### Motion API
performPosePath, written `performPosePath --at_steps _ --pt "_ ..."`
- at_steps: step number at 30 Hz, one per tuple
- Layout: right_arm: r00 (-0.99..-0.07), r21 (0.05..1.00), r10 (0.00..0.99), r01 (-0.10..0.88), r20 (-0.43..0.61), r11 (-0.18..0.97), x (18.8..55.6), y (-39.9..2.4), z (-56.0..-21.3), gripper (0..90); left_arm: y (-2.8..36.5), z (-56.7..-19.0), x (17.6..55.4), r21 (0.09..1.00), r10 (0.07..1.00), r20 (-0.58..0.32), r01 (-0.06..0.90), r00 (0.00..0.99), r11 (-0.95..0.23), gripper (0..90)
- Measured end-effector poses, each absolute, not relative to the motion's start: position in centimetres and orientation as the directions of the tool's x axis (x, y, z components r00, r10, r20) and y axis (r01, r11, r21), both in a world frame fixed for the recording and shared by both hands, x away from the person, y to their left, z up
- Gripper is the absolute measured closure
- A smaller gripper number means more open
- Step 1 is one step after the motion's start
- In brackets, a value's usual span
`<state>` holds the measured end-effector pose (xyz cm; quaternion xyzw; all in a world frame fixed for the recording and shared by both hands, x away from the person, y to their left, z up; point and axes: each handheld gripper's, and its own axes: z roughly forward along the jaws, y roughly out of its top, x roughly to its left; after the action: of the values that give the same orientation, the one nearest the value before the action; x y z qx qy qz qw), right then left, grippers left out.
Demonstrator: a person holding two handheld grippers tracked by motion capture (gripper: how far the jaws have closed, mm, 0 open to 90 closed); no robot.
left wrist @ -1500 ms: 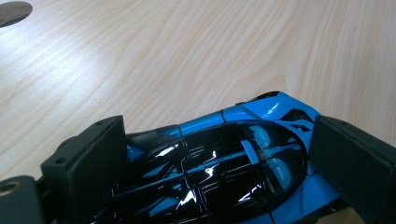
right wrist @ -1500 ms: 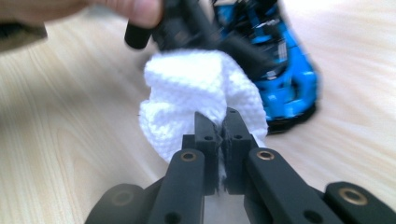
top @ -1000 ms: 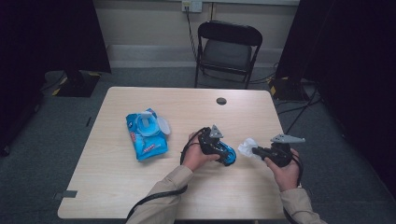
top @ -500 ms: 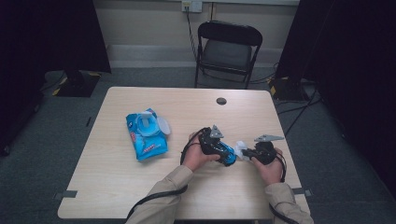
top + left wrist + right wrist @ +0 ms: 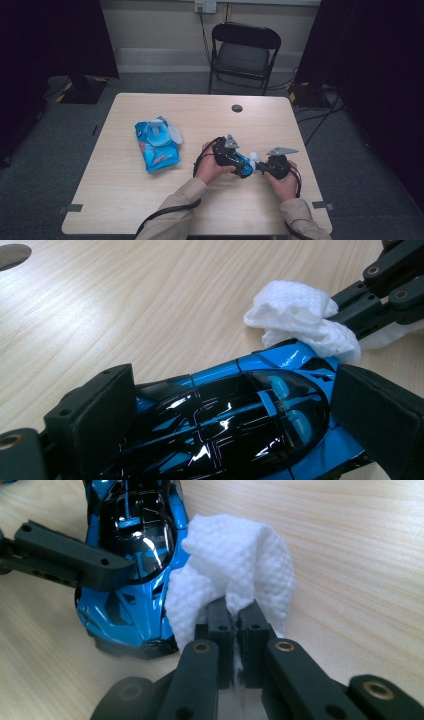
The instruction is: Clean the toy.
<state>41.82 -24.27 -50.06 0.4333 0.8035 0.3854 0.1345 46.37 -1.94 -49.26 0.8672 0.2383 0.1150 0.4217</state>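
The table (image 5: 125, 200) is a pale wood-grain surface with a folding chair (image 5: 243, 47) standing beyond its far edge and a small dark round cap (image 5: 237, 108) set into the top near that edge. A blue pack of wipes (image 5: 156, 145) lies left of centre, its lid flipped open, well apart from the working area.

The person's forearms enter from the near edge, and both hands meet right of centre. The left gripper (image 5: 225, 410) is clamped across a blue and black toy car (image 5: 225, 415), one jaw on each flank, holding it low over the table. The right gripper (image 5: 235, 625) has its jaws pressed together on a folded white wipe (image 5: 235, 565). In the right gripper view, the wipe lies against the car's side, beside its glossy black roof; in the left gripper view, the wipe (image 5: 300, 315) touches the car's far end.

The likely operation is wiping the car clean. Judged from these positions, a wipe is out of the pack, the car is secured, and contact is made at one end. The roof and the near end show no contact with the wipe, so most of the body probably remains to be wiped. Whether any dirt is present cannot be told.
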Motion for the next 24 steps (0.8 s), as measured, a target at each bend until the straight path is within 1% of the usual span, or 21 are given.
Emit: performPosePath --at_steps 15,24 --pt "-0.631 0.748 0.764 0.571 0.136 0.338 39.5 -24.5 -50.2 87.1 -2.1 -49.3 46.3 0.788 0.517 -0.001 0.320 0.856 -0.527 4.4" --pt "-0.654 0.746 0.745 0.560 0.132 0.360 38.3 -24.0 -50.2 87.1 -2.1 -49.3 46.3 0.790 0.519 0.000 0.319 0.855 -0.524 4.3"
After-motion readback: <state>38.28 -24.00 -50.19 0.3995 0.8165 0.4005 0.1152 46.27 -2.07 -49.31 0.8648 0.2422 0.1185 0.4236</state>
